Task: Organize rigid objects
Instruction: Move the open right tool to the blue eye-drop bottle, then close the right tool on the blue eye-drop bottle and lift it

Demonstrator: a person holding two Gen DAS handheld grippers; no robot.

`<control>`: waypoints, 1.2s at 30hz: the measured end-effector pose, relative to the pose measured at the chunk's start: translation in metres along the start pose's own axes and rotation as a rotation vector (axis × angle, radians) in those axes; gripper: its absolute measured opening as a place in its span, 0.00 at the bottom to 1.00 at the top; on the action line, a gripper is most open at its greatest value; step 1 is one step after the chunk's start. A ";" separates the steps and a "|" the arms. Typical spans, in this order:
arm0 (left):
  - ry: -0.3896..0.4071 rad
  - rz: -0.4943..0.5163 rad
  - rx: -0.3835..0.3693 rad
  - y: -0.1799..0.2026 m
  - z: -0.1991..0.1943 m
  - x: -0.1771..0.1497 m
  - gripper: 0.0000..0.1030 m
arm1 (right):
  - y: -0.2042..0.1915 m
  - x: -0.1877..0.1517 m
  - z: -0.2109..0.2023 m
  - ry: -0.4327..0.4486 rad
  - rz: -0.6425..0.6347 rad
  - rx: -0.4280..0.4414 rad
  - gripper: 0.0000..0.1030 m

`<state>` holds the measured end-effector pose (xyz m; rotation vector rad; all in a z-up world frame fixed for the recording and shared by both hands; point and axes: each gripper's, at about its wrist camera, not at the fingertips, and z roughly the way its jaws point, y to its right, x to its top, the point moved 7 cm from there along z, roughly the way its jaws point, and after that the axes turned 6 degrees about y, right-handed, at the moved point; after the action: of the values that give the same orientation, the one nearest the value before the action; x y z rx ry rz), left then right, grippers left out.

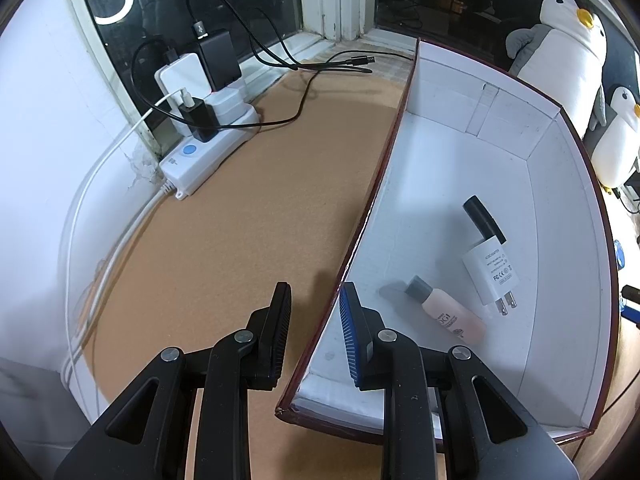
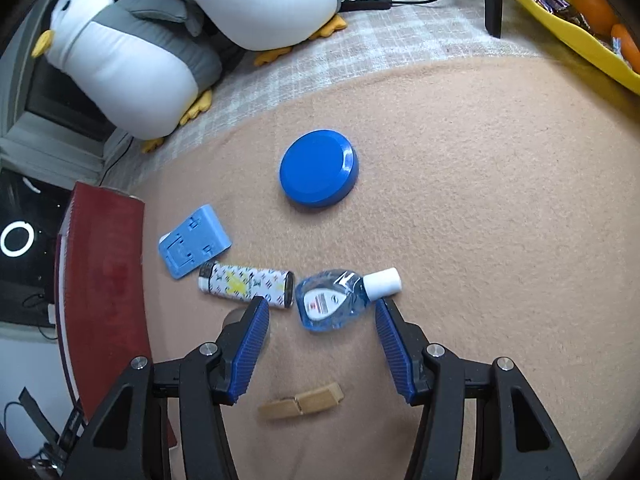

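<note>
Nearest the right wrist lens, the right gripper stands spread, its blue pads on either side of a small blue sanitizer bottle with a white cap, neither pad pressing it. The bottle lies flat on the tan mat, and a patterned lighter lies just beside it, close to the left-hand pad. A wooden clothespin lies between the finger bases, a light-blue folding stand sits past the lighter, and a blue round lid lies further off.

In the left view, the left gripper straddles the near wall of the white-lined box; whether its pads actually pinch that wall I cannot tell. Inside the box lie a pink bottle, a white plug adapter and a black cylinder.

My worry: closing now could catch the lighter's end with the left-hand pad, or squeeze the soft bottle so it slips out by its rounded shoulder. If the box is loosely held it may slide.

The bottle's label is too small to read, the box's red outer wall runs off-frame, and the yellow tray is cut by the edge.
</note>
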<state>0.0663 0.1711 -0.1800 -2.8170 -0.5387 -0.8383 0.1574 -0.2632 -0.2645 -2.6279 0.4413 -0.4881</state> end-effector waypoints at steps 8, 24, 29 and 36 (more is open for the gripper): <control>-0.002 -0.004 0.000 0.000 0.002 0.000 0.23 | -0.013 0.008 0.010 0.008 -0.101 -0.100 0.41; -0.002 -0.015 -0.010 -0.001 0.006 0.000 0.23 | -0.023 -0.011 0.013 -0.011 -0.420 -0.300 0.32; 0.000 -0.016 -0.012 -0.001 0.005 -0.001 0.23 | -0.023 -0.012 0.011 0.005 -0.412 -0.288 0.31; 0.003 -0.015 -0.018 -0.001 0.007 0.000 0.23 | -0.013 -0.015 -0.011 0.038 -0.363 -0.241 0.31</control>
<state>0.0694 0.1734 -0.1860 -2.8308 -0.5552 -0.8548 0.1424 -0.2501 -0.2531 -2.9506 0.0302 -0.6331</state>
